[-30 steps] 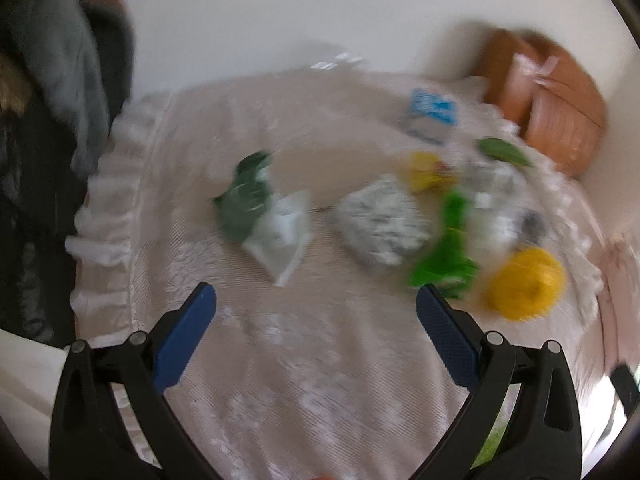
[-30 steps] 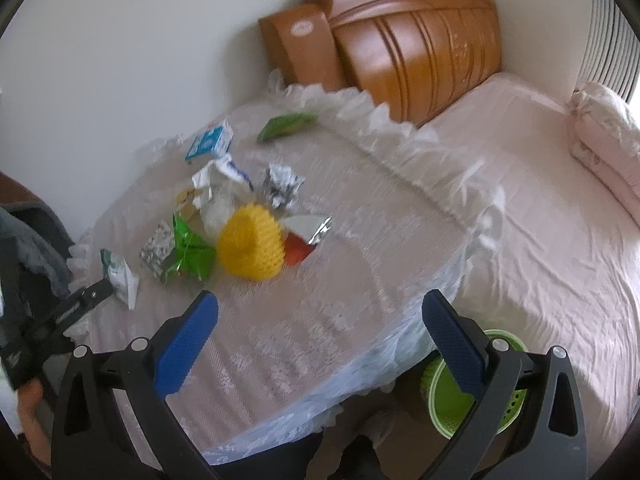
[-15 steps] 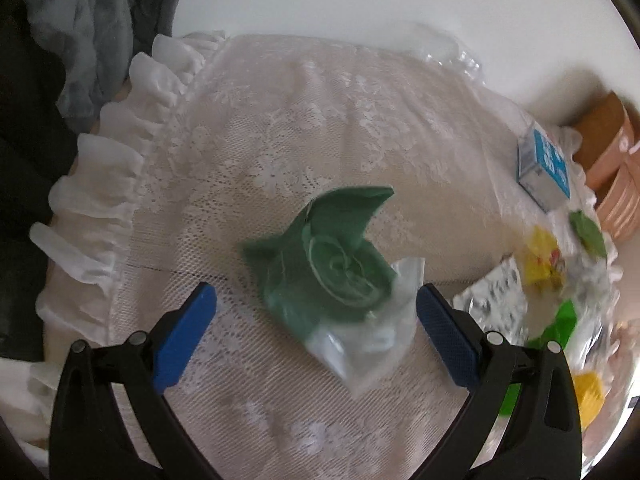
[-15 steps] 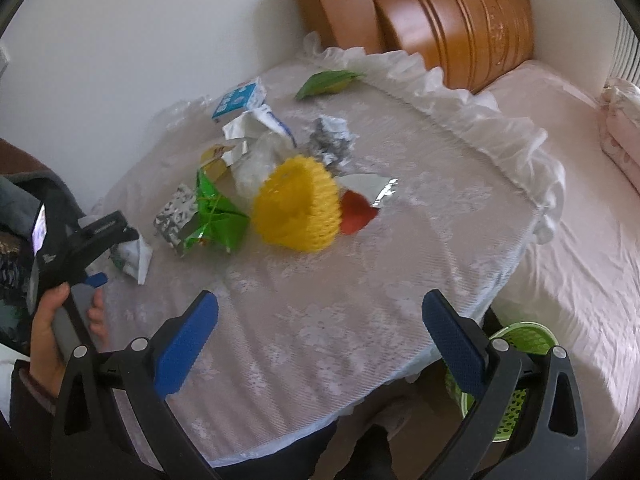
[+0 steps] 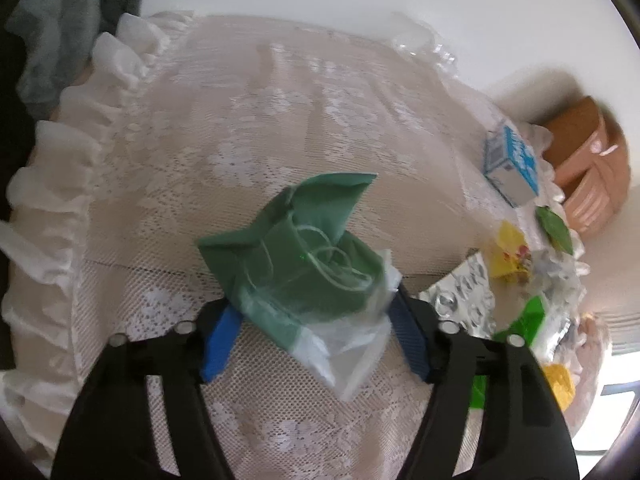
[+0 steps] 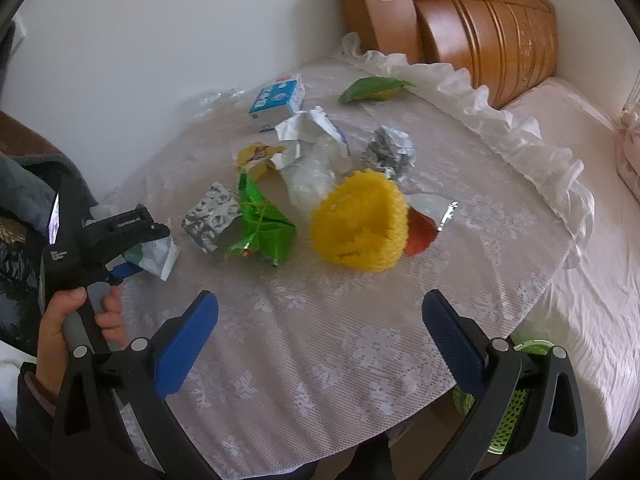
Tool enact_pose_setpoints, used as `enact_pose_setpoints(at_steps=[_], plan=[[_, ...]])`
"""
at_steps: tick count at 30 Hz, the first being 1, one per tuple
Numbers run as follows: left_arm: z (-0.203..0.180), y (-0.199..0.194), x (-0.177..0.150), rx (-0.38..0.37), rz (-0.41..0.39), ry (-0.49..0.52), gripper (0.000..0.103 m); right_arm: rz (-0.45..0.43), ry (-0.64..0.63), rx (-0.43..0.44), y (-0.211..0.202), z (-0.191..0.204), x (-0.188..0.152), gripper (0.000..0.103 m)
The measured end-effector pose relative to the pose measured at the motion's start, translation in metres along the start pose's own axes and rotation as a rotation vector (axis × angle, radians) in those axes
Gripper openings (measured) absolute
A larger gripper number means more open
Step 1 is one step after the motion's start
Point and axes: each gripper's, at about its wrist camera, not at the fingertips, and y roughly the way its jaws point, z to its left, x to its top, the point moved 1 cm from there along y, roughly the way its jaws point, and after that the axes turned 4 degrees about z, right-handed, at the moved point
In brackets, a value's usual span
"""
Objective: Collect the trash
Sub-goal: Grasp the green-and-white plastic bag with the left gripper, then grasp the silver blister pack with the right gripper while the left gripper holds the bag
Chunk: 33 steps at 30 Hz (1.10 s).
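A crumpled green and clear plastic bag (image 5: 312, 264) lies on the lace-covered round table (image 5: 248, 96). My left gripper (image 5: 314, 324) is closed in around the bag, its blue pads (image 5: 220, 338) touching both sides; it also shows in the right wrist view (image 6: 132, 256) with the bag (image 6: 154, 254). My right gripper (image 6: 320, 344) is open and empty above the table's near side. Ahead of it lie a yellow foam net (image 6: 360, 226), a green wrapper (image 6: 262, 226), a silver wrapper (image 6: 210, 216) and a blue and white carton (image 6: 278, 102).
A green mesh bin (image 6: 508, 396) stands on the floor below the table's right edge. A bed (image 6: 580, 240) with a wooden headboard (image 6: 480, 28) is to the right. More trash: crumpled foil (image 6: 388, 152), red and silver wrapper (image 6: 424, 228), green leaf-shaped packet (image 6: 372, 88).
My left gripper has moved in over the green bag and its jaws have narrowed onto it. My right gripper has drifted closer to the table.
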Motion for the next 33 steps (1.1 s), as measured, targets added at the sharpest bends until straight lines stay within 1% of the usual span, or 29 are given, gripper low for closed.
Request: enact_pose_setpoints(at_steps=[2, 9, 12, 14, 17, 19, 20, 23, 24, 27, 29, 31, 32, 33], plan=[[0.003, 0.000, 0.000, -0.040, 0.004, 0.014, 0.059, -0.009, -0.003, -0.010, 0.000, 0.001, 0.002, 0.101], [0.014, -0.001, -0.002, -0.112, -0.004, 0.093, 0.057, -0.016, 0.010, -0.033, 0.002, -0.006, 0.007, 0.101], [0.019, -0.005, -0.005, -0.107, -0.016, 0.137, 0.057, -0.021, 0.002, -0.018, 0.003, -0.003, 0.010, 0.101], [0.022, -0.010, -0.009, -0.090, -0.028, 0.180, 0.057, -0.018, -0.020, -0.005, 0.006, 0.004, 0.014, 0.101], [0.021, -0.017, -0.015, -0.066, -0.053, 0.242, 0.057, -0.005, -0.073, 0.037, 0.016, 0.024, 0.024, 0.101], [0.020, -0.021, -0.020, -0.056, -0.068, 0.273, 0.057, 0.017, -0.096, 0.081, 0.025, 0.041, 0.032, 0.101], [0.021, -0.024, -0.021, -0.052, -0.079, 0.290, 0.057, 0.032, -0.103, 0.131, 0.030, 0.052, 0.038, 0.101], [0.023, -0.031, -0.025, -0.060, -0.104, 0.311, 0.057, 0.065, -0.089, 0.232, 0.042, 0.076, 0.051, 0.101], [0.025, -0.034, -0.025, -0.060, -0.114, 0.314, 0.057, 0.075, -0.084, 0.238, 0.046, 0.083, 0.055, 0.101], [0.028, -0.040, -0.026, -0.055, -0.147, 0.321, 0.057, 0.094, -0.081, 0.198, 0.068, 0.105, 0.069, 0.101], [0.031, -0.044, -0.025, -0.059, -0.164, 0.324, 0.057, 0.102, -0.120, 0.163, 0.081, 0.119, 0.076, 0.101], [0.034, -0.046, -0.024, -0.057, -0.175, 0.327, 0.057, 0.113, -0.199, 0.101, 0.097, 0.136, 0.081, 0.101], [0.036, -0.046, -0.023, -0.051, -0.182, 0.330, 0.057, 0.137, -0.219, 0.061, 0.104, 0.140, 0.084, 0.101], [0.037, -0.046, -0.024, -0.046, -0.187, 0.332, 0.057, 0.153, -0.211, 0.054, 0.107, 0.139, 0.083, 0.101]])
